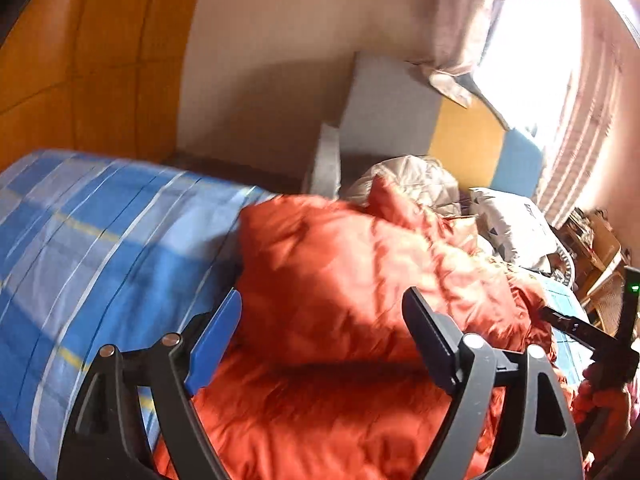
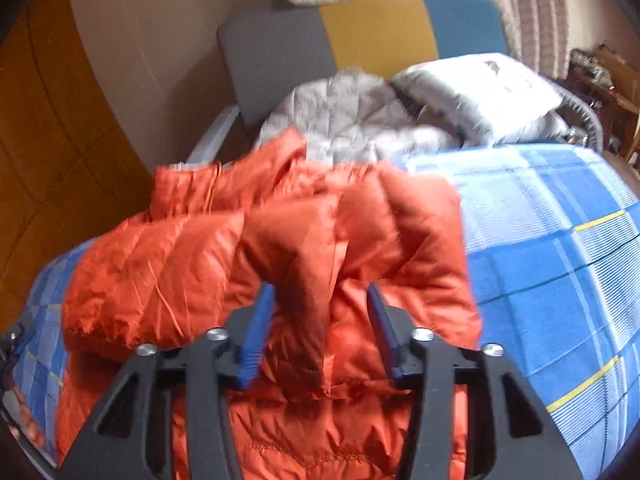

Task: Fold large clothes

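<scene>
An orange puffer jacket lies bunched on a bed with a blue checked sheet. My left gripper is open just above the jacket, holding nothing. In the right wrist view the jacket lies partly folded on the sheet. My right gripper is open, with a raised fold of the jacket between its blue pads; the pads do not pinch it. The right gripper also shows at the right edge of the left wrist view.
A grey quilted jacket and a white pillow lie at the head of the bed. A grey, yellow and blue headboard stands behind them. An orange wooden wardrobe is on the left. Curtains and cluttered furniture are at the right.
</scene>
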`<state>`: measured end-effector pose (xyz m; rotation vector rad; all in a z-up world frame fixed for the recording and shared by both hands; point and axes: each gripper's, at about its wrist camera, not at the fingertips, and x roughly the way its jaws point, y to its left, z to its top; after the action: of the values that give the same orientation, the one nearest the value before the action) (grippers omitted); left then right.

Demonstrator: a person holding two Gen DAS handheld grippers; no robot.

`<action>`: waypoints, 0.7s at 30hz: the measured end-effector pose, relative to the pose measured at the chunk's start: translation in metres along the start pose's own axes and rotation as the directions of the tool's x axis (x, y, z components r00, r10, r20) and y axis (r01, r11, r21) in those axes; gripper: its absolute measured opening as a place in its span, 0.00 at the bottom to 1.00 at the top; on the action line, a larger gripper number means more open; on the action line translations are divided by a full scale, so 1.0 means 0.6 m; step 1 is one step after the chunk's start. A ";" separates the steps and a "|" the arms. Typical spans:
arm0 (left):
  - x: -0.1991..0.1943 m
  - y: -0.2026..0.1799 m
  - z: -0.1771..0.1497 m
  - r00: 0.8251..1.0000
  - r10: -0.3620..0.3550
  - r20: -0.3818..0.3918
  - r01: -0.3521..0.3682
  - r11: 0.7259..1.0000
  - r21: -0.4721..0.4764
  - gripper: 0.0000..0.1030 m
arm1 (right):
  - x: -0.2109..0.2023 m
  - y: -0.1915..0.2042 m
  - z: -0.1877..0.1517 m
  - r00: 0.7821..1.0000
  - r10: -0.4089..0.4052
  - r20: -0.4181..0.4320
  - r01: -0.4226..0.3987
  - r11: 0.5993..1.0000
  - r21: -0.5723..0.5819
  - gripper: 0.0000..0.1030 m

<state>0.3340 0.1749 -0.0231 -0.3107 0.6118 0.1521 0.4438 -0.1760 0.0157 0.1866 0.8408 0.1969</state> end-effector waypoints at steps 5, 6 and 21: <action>0.046 -0.037 0.029 1.000 -0.024 -0.015 0.025 0.999 0.044 0.80 | -0.018 0.037 0.020 0.997 0.051 0.049 -0.050 0.999 -0.016 0.48; 0.058 -0.044 0.032 1.000 -0.022 -0.019 0.023 0.998 0.059 0.80 | -0.016 0.046 0.023 0.997 0.059 0.048 -0.058 0.998 -0.023 0.48; 0.173 0.013 -0.036 0.981 0.033 -0.192 -0.030 0.999 0.019 0.76 | 0.133 0.114 -0.021 0.998 -0.038 -0.048 0.030 0.986 -0.165 0.63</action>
<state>0.4047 0.1802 -0.1026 -0.3023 0.8092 0.1490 0.4795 -0.0893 -0.0337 0.0128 0.8739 0.2389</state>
